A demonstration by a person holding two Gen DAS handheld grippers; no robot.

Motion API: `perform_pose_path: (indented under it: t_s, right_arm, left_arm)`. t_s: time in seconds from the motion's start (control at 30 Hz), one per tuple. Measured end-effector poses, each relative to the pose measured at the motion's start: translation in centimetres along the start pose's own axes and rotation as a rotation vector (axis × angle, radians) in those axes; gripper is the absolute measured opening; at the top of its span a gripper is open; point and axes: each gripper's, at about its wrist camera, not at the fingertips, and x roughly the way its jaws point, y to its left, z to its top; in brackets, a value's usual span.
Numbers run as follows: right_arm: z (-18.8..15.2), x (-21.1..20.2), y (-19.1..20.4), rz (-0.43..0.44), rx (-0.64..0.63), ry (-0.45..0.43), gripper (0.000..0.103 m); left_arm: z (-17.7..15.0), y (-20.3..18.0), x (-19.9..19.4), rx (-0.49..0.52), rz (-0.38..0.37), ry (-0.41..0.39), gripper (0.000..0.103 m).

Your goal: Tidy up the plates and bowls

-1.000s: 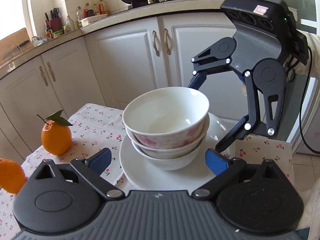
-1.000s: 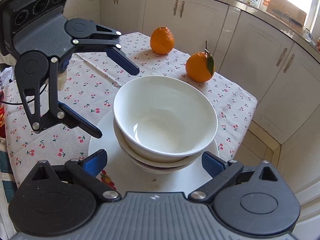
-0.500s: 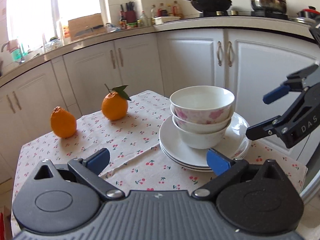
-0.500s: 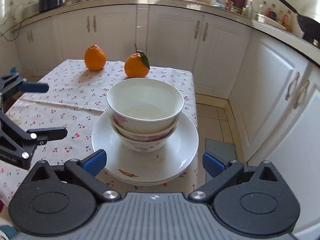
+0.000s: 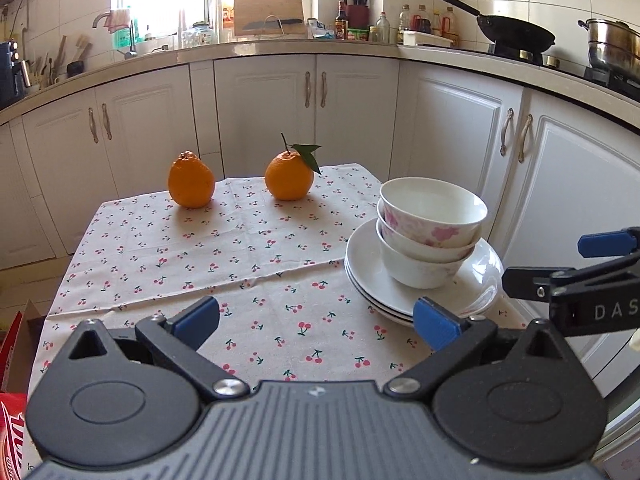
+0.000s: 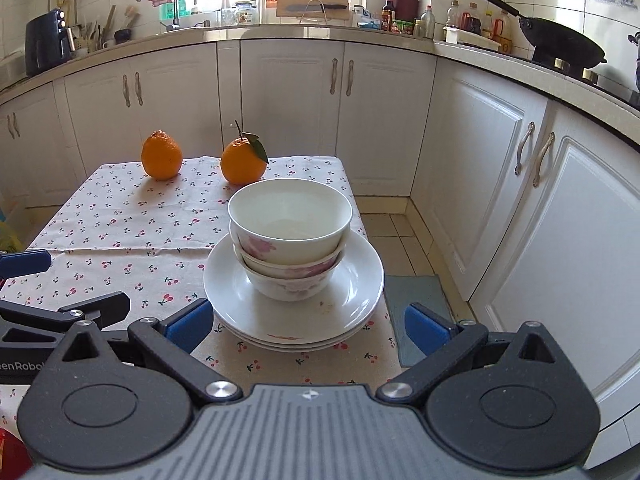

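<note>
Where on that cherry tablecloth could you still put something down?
The widest bare stretch of tablecloth lies between the two oranges at the far edge and the open left gripper near the camera. The right side is crowded: stacked bowls on plates reach the table's edge.

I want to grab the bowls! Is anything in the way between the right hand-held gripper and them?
Only the plates' near rim under the bowls; the right hand-held gripper has nothing else ahead, seen in the right wrist view.
</note>
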Motion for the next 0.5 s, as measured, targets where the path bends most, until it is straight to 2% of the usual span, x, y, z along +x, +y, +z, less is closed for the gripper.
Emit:
perform_pose_path:
  t_s: [0.5]
  right_arm:
    - [0.08, -0.95, 0.7, 0.001, -0.009, -0.03, 0.103]
  left_arm:
    - [0.43, -0.06, -1.11, -0.011, 0.061, -0.033, 0.102]
